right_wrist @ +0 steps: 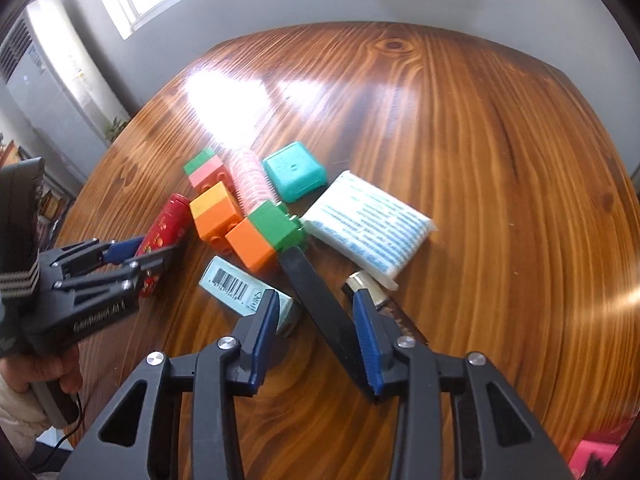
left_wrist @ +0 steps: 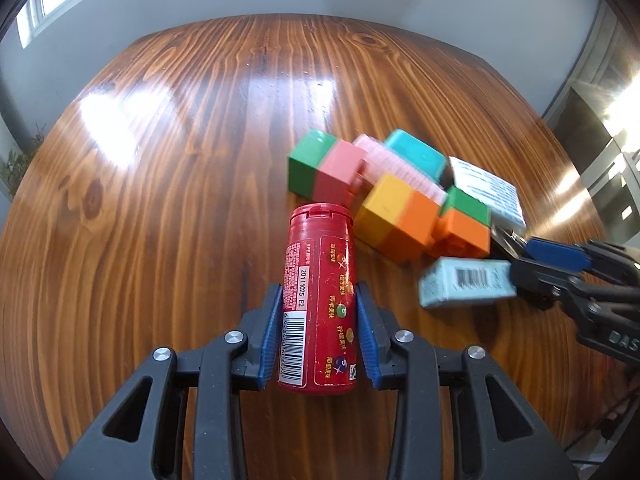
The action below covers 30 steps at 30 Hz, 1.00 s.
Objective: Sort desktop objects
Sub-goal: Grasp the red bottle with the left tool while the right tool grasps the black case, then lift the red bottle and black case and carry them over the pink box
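Wooden counter point(left_wrist: 160, 200), glossy, carries a far-right cluster of bricks point(left_wrist: 396, 216). Left claw point(left_wrist: 318, 300) pinches the red bottle point(left_wrist: 320, 300) mid-body; it looks light, stiff and slick. Right claw point(right_wrist: 316, 300) straddles a black strip point(right_wrist: 320, 300), pads not pressing.

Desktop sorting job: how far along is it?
Nothing looks sorted yet: blocks, teal case, tissue pack and pale box lie clustered. In hand: left gripper clamps the red bottle; right gripper straddles a black strip. All else remains.
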Motion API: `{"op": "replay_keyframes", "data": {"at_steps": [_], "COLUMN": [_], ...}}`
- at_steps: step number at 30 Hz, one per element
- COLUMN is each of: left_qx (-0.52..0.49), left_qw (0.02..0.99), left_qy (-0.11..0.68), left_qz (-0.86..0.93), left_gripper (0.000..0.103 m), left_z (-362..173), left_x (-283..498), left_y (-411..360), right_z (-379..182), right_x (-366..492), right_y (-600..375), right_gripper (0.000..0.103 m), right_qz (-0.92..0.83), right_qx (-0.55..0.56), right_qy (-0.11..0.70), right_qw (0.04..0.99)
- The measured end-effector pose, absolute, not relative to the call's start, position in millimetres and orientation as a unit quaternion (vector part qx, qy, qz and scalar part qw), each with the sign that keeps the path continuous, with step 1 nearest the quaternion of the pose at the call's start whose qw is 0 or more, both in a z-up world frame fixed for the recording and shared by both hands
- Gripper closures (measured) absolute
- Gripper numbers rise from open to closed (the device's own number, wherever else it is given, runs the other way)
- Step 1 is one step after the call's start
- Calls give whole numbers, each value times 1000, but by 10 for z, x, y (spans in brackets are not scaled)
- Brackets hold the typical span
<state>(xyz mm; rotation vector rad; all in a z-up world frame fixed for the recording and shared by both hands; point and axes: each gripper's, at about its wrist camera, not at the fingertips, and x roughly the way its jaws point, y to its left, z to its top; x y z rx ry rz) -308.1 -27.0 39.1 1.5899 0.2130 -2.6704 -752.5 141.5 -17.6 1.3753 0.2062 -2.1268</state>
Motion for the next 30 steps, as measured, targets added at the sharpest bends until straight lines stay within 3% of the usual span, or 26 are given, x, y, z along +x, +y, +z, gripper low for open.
{"op": "replay_keyframes", "data": {"at_steps": [18, 27, 29, 30], "left_qx": [522, 517, 512, 510], "left_qw": [1, 4, 4, 5], "left_qy": [87, 63, 50, 46], "left_qz": [-849, -854, -858, -859], "left_gripper": [65, 65, 65, 65], "left_z": [497, 632, 676, 695], "left_x": [-2524, -2249, -2179, -2164], "left_y": [428, 848, 910, 945], "right_z": [-183, -334, -342, -344], "right_x": [-7424, -7267, -7311, -7335], "right_y": [1575, 1556, 1552, 1562], "right_gripper": [63, 68, 74, 83], "right_qz": [-793, -792, -797, -798], "right_qx": [515, 495, 489, 489], "right_qy": [81, 153, 155, 154], "right_qw": [315, 324, 320, 317]}}
